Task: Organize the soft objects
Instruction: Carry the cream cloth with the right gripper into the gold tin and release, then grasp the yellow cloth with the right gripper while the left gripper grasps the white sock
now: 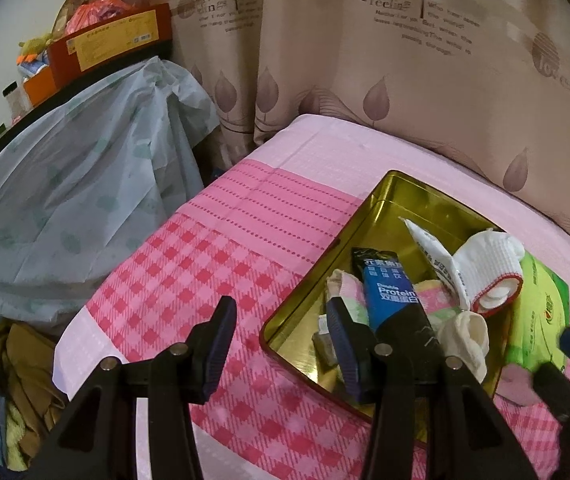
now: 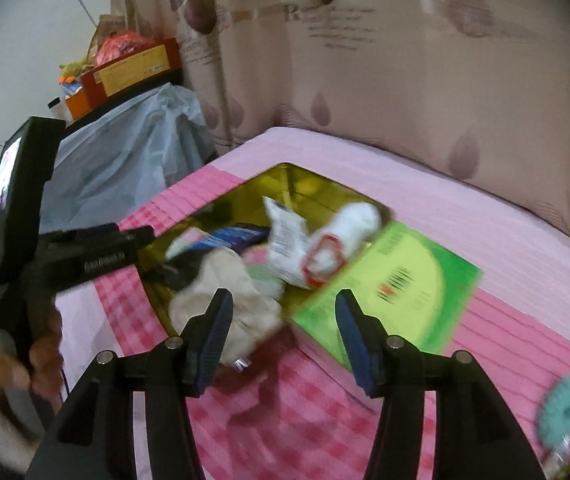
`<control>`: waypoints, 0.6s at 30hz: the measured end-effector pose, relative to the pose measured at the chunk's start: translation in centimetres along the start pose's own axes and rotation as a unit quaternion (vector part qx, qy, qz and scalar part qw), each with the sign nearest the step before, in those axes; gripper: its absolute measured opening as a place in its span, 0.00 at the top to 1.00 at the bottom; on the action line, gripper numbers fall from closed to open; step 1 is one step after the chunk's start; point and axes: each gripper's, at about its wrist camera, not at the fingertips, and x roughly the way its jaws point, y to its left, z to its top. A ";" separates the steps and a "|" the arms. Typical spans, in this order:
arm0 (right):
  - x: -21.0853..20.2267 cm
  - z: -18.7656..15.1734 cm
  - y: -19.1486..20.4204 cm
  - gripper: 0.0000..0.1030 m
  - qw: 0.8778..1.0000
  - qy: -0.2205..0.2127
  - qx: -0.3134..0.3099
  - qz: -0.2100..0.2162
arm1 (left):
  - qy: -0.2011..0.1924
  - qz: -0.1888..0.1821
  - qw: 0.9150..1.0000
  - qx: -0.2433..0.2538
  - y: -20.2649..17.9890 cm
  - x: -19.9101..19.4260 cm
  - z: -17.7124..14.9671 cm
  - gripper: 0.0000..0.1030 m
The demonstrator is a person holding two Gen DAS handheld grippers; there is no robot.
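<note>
Gold tin [image 1: 389,188] crammed with crumpled socks [image 1: 465,336] and pouches; left gripper [image 1: 283,348] and right gripper [image 2: 285,336] gape wide, empty.

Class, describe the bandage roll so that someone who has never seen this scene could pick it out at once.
Find the gold tin on the pink bed. At its right edge, against the green pack, lies the bandage roll. It alone is white ribbed fabric wound into a cylinder with a red-trimmed open end, unlike the cream sock and blue pouch beside it.
</note>
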 end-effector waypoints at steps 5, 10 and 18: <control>-3.9 -3.0 -4.3 0.51 0.998 0.002 0.017 -0.053 | -0.012 -0.003 1.000 0.024 -1.1 -0.7 -0.2 0.54; -8.6 -7.3 -10.8 0.51 0.991 0.008 0.069 -0.117 | -0.023 -0.012 0.998 0.050 -2.5 -1.4 -0.6 0.54; -13.9 -12.8 -18.9 0.51 0.969 0.026 0.138 -0.203 | -0.031 -0.045 0.993 0.100 -5.7 -2.8 -1.8 0.53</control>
